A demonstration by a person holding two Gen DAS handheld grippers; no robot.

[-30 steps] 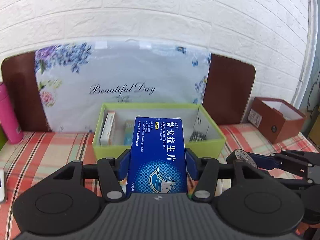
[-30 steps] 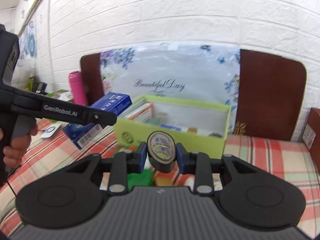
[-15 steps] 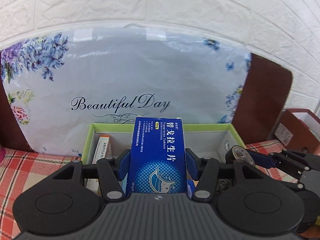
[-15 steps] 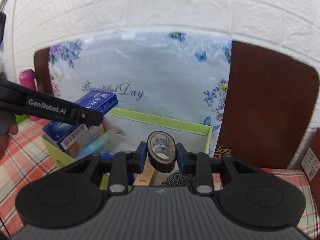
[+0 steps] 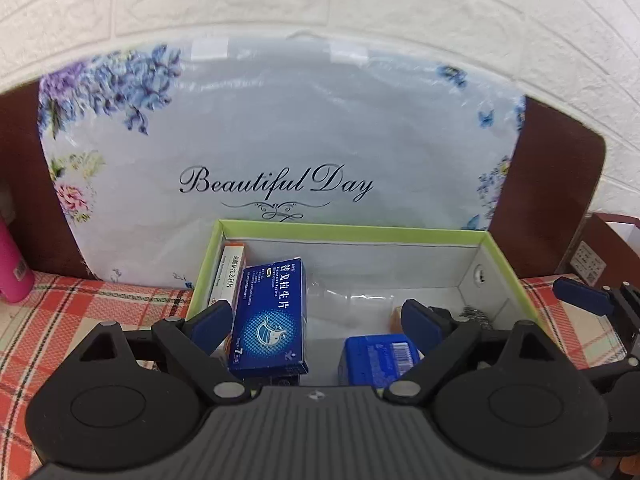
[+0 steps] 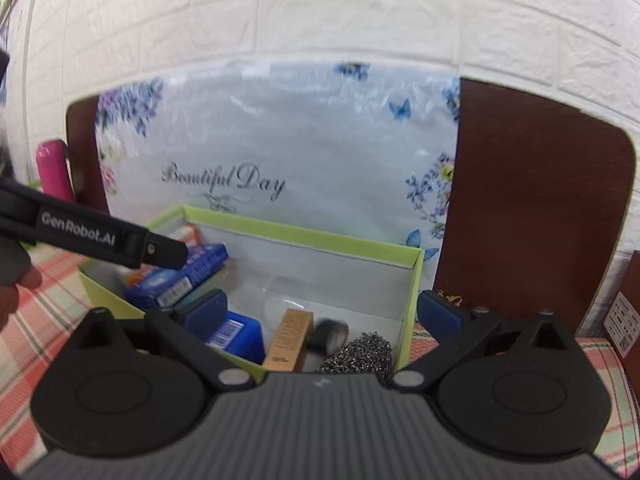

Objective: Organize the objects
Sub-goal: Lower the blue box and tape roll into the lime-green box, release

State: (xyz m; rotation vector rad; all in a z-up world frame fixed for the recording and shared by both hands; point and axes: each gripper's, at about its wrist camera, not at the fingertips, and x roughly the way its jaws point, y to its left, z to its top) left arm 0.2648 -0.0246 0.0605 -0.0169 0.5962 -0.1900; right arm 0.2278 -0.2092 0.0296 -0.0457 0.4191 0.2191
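Two grippers: both mine, each with jaws spread wide and nothing between them.
Left gripper [image 5: 318, 318]: poised over the near edge of the green box [image 5: 352, 232]; its left pad sits just beside the blue medicine carton [image 5: 272, 316], at about 9 o'clock from mid-gap; whether they touch I cannot tell.
Right gripper [image 6: 324, 312]: over the right half of the same box, with the tape roll [image 6: 330, 334] lying free on the box floor just below mid-gap.
Task things: the blue medicine carton leans tilted at the box's left side, against a white and orange carton [image 5: 230, 276] at 10 o'clock.
Box contents, counted: two cartons at left, one blue case with a barcode [image 5: 378, 360] at 5 o'clock in my left view, one tan carton [image 6: 288, 338], one tape roll, one steel scrubber [image 6: 356, 354] in the right near corner.
Surface: one red checked tablecloth [image 5: 80, 308] under the box.
Room: one floral "Beautiful Day" board [image 5: 276, 152] leaning at 12 o'clock, a brown panel [image 6: 532, 208] behind it, a white brick wall [image 5: 320, 0], one pink bottle [image 5: 12, 268] at 9 o'clock, one brown box [image 5: 612, 248] at 3 o'clock.
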